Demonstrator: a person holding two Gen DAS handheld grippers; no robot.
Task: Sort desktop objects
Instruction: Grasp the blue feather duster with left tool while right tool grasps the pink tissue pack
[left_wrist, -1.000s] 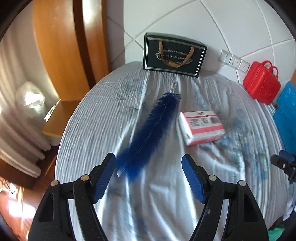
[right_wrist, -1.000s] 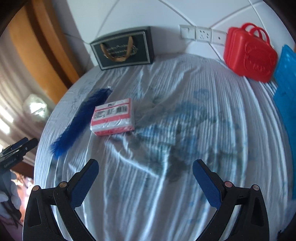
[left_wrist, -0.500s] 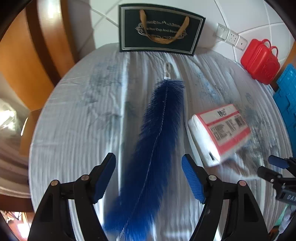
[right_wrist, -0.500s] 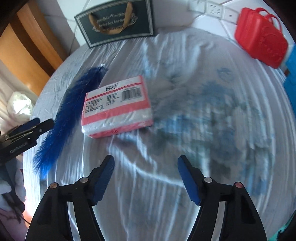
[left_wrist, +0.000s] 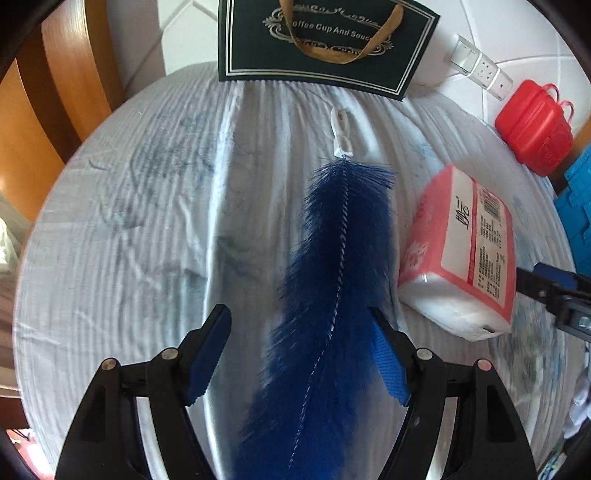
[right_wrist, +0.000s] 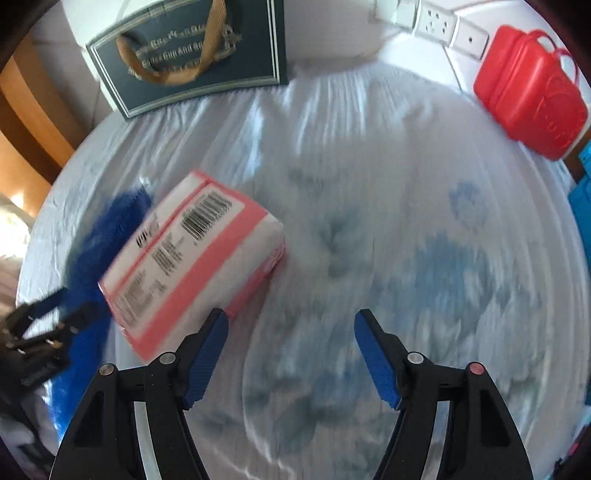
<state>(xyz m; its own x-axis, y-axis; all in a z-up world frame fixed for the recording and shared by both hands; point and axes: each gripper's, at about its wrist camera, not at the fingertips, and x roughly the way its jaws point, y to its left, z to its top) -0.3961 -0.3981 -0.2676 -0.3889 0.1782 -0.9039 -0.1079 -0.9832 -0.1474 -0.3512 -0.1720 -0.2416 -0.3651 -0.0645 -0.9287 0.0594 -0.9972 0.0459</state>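
A long dark blue fluffy brush (left_wrist: 332, 295) with a white clip end lies on the cloth-covered table (left_wrist: 147, 221). My left gripper (left_wrist: 299, 350) is open, its jaws either side of the brush's lower half, not closed on it. A pink and white tissue pack (left_wrist: 465, 251) lies just right of the brush. In the right wrist view the tissue pack (right_wrist: 192, 254) sits just ahead and left of my open, empty right gripper (right_wrist: 291, 350); the brush (right_wrist: 110, 236) shows behind the pack. The right wrist view is motion-blurred.
A dark green gift bag (left_wrist: 325, 40) stands against the back wall. A red plastic case (right_wrist: 532, 107) sits at the back right, with a blue object (left_wrist: 576, 206) at the right edge. A power strip (right_wrist: 439, 22) lies by the wall. A wooden door (left_wrist: 44, 122) is on the left.
Both grippers moved forward and lower. The left gripper now straddles the brush. The right gripper came close to the tissue pack and its jaws narrowed somewhat.
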